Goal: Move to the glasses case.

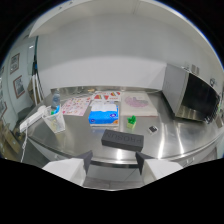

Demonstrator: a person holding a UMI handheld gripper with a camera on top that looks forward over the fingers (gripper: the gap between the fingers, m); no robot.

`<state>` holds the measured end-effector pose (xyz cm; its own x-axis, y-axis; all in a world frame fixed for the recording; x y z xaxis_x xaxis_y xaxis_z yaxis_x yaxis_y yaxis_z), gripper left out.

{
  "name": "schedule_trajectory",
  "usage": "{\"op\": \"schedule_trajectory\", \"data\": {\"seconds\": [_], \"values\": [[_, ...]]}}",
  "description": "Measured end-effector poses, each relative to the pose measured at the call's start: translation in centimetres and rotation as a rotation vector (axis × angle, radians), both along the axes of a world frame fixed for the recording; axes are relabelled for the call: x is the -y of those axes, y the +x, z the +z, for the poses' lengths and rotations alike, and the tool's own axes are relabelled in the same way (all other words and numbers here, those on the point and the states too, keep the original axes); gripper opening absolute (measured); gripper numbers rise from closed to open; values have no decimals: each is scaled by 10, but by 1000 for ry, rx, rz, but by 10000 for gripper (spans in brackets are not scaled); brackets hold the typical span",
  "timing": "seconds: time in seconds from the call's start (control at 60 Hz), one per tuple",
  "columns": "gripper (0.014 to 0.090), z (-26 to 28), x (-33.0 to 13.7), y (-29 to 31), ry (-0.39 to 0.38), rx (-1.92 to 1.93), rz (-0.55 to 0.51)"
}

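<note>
A white wall rose behind a wide steel table (165, 145) that filled most of the view. You faced it from its near edge. The biggest thing on it was a dark microwave-like box (192, 95) far to your right, against the wall. Flat printed sheets (107, 102) lay in a row at the back, probably set there to stay out of the way. In front of them sat a blue tissue box (104, 114), with a clear cup (54, 119) off to its left and a small green toy (131, 121) to its right. The glasses case (122, 139), long and dark, lay nearest you, just ahead of the fingers and a little right of centre, seemingly placed for easy reach. Your gripper (114, 162) held nothing: its two fingers stood apart, touching nothing, with the case beyond their tips.
</note>
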<state>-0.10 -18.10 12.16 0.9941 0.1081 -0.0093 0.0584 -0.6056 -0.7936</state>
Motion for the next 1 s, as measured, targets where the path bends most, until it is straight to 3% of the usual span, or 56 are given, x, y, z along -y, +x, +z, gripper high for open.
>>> {"op": "schedule_trajectory", "data": {"seconds": [0.533, 1.0], "values": [[844, -19, -5, 23, -37, 29, -46], [841, -70, -83, 30, -72, 27, -64]]}}
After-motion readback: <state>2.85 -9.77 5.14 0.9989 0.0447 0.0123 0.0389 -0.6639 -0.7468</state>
